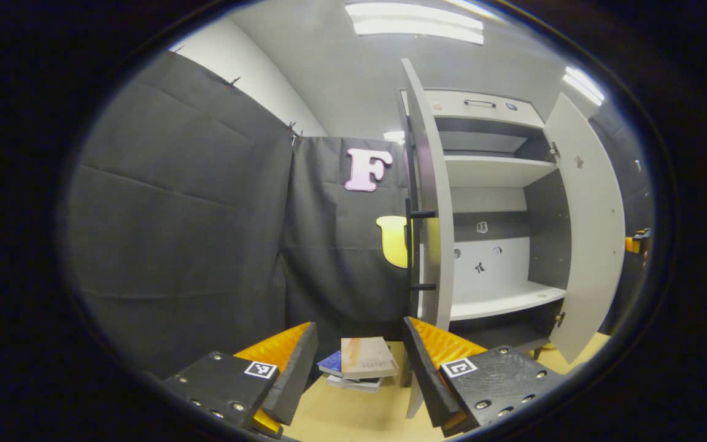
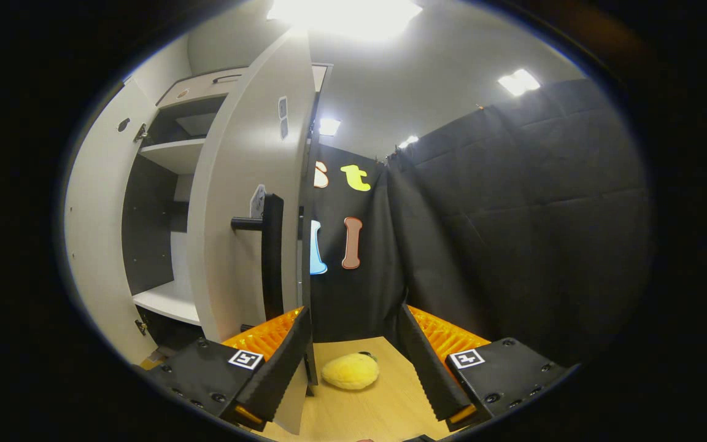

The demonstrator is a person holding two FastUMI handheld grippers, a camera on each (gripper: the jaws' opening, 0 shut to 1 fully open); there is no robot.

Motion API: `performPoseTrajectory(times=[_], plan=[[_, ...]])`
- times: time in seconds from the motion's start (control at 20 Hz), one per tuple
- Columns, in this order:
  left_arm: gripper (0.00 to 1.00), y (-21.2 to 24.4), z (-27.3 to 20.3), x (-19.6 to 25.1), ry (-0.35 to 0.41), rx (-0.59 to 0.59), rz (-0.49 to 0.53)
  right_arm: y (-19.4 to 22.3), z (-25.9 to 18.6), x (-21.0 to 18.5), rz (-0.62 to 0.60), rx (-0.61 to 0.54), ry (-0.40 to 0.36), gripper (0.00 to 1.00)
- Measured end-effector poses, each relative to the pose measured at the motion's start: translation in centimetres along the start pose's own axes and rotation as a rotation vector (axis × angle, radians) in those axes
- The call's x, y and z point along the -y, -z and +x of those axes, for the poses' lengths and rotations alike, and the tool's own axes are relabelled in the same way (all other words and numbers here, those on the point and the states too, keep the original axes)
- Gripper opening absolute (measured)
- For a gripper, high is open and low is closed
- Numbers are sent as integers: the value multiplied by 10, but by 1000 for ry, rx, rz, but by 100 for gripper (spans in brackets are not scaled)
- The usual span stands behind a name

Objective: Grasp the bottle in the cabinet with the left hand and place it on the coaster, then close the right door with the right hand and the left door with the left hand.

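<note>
Standing spread and empty beside its door point(image 2: 249, 202), the right gripper point(image 2: 353, 356) looks placed to push it shut; the left gripper point(image 1: 359, 374), also spread, waits by the left door point(image 1: 430, 202).

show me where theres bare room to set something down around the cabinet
Free: the cabinet's lower shelf and upper shelf, both bare between the open left door and right door; also the table around the yellow plush. Crowded: the table spot by the left door's foot, taken by stacked books.
</note>
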State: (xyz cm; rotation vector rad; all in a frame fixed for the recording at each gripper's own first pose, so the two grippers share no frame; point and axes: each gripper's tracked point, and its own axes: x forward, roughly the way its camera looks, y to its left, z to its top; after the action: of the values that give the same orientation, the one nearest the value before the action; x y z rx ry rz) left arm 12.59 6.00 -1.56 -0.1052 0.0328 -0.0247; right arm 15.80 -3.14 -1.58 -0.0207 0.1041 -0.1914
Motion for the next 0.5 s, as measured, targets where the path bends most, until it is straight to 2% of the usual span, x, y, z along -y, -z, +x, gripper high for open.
performPoseTrajectory(times=[0.1,0.15,0.2,0.25,0.35,0.4,0.5], plan=[[88,1,5,-4,2,2,2,0,-1,-10,18,-9,-28,92],[81,1,5,-5,3,3,0,1,-2,-21,15,-9,-39,92],[81,1,8,-5,7,5,-5,-1,-2,-25,7,-4,-48,92],[88,0,8,-5,9,6,-9,-1,-2,-32,-1,0,-58,92],[88,0,9,-11,6,9,-5,-1,-3,-50,1,3,-78,92],[81,-2,9,-15,3,10,-3,-3,-3,-58,13,8,-90,92],[81,-2,8,-24,-3,11,0,-2,1,-72,29,6,-117,95]])
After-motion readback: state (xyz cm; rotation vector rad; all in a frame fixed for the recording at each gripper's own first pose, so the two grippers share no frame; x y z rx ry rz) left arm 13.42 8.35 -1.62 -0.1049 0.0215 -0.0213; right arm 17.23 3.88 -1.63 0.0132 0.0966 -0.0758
